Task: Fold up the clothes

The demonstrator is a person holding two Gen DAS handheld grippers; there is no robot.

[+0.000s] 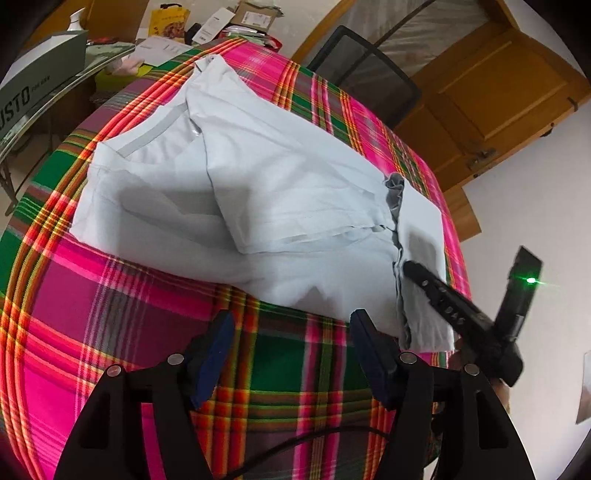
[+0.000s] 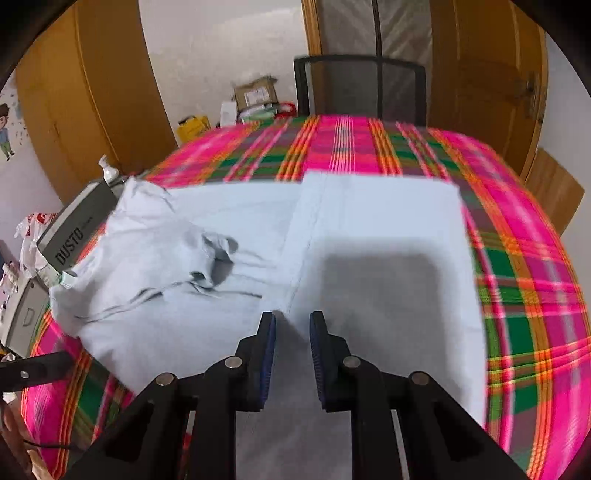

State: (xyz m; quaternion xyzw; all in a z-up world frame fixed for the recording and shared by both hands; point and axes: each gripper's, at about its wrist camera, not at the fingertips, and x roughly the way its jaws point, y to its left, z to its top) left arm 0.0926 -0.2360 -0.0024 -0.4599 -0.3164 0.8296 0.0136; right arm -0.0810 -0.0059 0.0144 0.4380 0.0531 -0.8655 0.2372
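Observation:
A pale blue-grey garment (image 1: 229, 184) lies partly folded on the pink and green plaid tablecloth (image 1: 110, 314), its collar end toward the far left. My left gripper (image 1: 291, 321) hovers over bare tablecloth just short of the garment's near edge, open, with nothing between its fingers. In the right wrist view the garment (image 2: 369, 240) has a flat folded panel on the right and a bunched part (image 2: 159, 251) on the left. My right gripper (image 2: 292, 319) stands low over the seam beside that panel, open by a narrow gap, pads not pressing cloth. Its finger (image 1: 428, 284) shows over the garment's right end.
A black mesh chair (image 2: 369, 88) stands at the table's far side before wooden doors (image 1: 491, 96). A grey box marked DUSTO (image 2: 74, 232), cardboard boxes (image 2: 255, 96) and a yellow bag (image 1: 170, 20) crowd the far left. The tablecloth falls away at the right edge (image 2: 535, 295).

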